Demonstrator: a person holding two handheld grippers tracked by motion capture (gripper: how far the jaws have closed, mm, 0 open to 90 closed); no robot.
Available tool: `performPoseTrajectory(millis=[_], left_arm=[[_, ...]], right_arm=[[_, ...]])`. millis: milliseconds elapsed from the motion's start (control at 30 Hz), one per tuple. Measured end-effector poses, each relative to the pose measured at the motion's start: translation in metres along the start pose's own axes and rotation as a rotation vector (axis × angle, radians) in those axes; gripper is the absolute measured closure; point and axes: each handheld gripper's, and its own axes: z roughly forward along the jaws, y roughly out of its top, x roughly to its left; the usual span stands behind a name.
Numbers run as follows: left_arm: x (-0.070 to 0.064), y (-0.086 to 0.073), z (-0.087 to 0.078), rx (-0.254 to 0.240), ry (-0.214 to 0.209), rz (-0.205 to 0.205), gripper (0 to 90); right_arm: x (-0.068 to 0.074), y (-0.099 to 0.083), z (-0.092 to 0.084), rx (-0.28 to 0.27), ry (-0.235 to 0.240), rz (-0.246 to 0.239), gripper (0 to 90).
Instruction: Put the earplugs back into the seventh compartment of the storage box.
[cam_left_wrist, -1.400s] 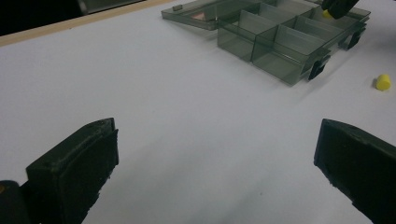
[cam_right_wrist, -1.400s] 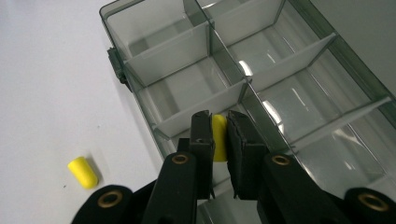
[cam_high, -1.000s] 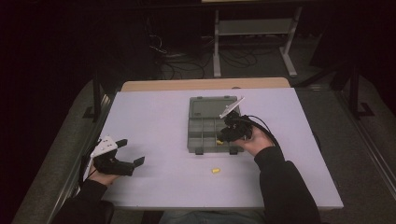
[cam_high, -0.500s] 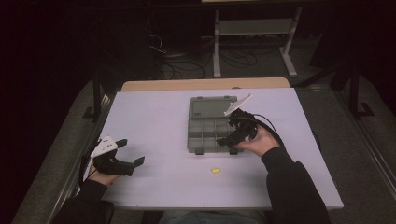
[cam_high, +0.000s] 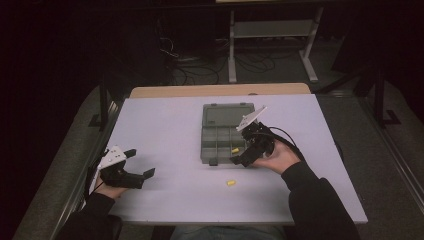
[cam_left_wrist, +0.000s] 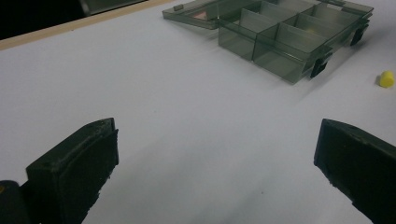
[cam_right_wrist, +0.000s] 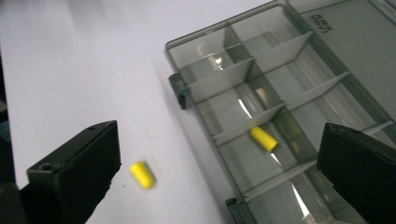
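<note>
The right gripper (cam_high: 238, 159), jaws just opened and empty, has apparently dropped 1 yellow plug (cam_right_wrist: 263, 138) into the organizer box (cam_high: 218, 150), while the left gripper (cam_high: 141, 163) waits open.

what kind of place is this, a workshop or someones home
Probably a lab or recording room, not a home: a plain white table under a fixed overhead camera, loose cables on a dark floor, and a metal stand behind it.
</note>
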Motion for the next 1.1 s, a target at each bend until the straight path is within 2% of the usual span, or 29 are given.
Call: performPoseTrajectory(millis=[33,167,200,400,733,1100], left_arm=[[0.000,0.000,0.000,0.000,0.000,0.000,0.0],[0.000,0.000,0.000,-0.002,0.002,-0.001,0.0],[0.000,0.000,0.000,-0.001,0.002,-0.001,0.0],[0.000,0.000,0.000,-0.001,0.001,-0.001,0.0],[0.000,0.000,0.000,-0.002,0.001,0.000,0.0],[0.000,0.000,0.000,-0.002,0.000,0.001,0.0]], right_arm=[[0.005,0.001,0.001,0.006,0.001,-0.021,0.0],[0.012,0.002,0.004,0.006,0.011,-0.047,0.0],[0.017,0.003,0.007,0.014,0.019,-0.069,0.0],[0.029,0.002,0.013,0.029,0.035,-0.103,0.0],[0.045,-0.004,0.027,0.043,0.082,-0.142,0.0],[0.048,-0.015,0.038,0.069,0.101,-0.141,0.0]])
